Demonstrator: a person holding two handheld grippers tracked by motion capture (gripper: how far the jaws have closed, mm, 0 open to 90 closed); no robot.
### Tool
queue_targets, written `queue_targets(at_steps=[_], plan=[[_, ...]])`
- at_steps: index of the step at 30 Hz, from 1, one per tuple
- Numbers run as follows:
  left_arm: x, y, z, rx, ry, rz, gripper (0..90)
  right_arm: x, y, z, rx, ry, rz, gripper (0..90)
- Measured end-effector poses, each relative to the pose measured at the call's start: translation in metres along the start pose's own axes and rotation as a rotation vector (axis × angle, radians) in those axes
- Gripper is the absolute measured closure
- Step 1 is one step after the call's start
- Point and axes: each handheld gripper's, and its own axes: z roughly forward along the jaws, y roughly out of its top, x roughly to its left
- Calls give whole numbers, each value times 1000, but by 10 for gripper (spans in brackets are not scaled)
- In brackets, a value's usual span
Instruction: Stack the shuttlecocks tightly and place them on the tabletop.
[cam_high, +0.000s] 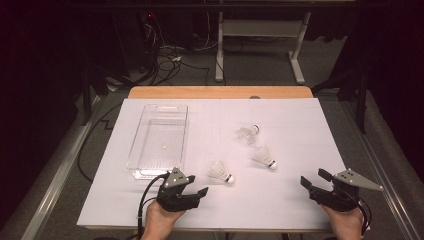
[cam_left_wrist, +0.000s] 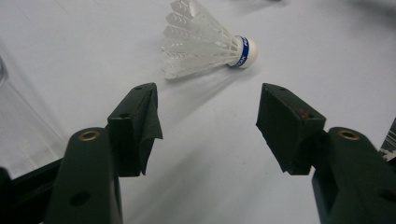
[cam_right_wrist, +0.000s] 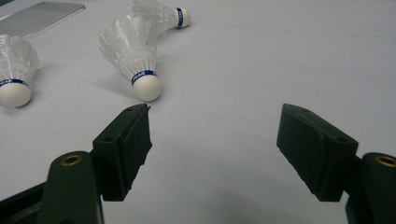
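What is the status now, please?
Left gripper open, empty, facing nearest shuttlecock. Right gripper open, empty. Three shuttlecocks lie on the sheet; tray holds none. Nothing in the way.

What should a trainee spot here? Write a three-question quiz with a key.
1. How many shuttlecocks lie on the table?
2. True or false: the left gripper is shut on the nearest shuttlecock.
3. Where is the clear tray: A) left of the shuttlecocks, B) beside the right gripper?

Key: 1. Three. 2. False; its fingers stand apart, short of the shuttlecock. 3. A.
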Motion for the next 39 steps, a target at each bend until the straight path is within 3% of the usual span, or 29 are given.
queue_targets(at_steps=[6, 14, 18, 33, 39], plan=[[0, 5, 6, 18, 24, 16, 400, 0, 0, 0, 0, 1, 0, 264], [0, 12, 12, 25, 24, 4, 409, 0, 0, 0, -1, 1, -2, 266], [-1, 15, 16, 43, 42, 22, 411, 0, 0, 0, -2, 1, -2, 268], [4, 24, 29, 53, 52, -22, 451, -1, 0, 0, -1, 2, -2, 271], [3, 32, 32, 53, 26, -34, 458, -1, 0, 0, -1, 2, -3, 271]])
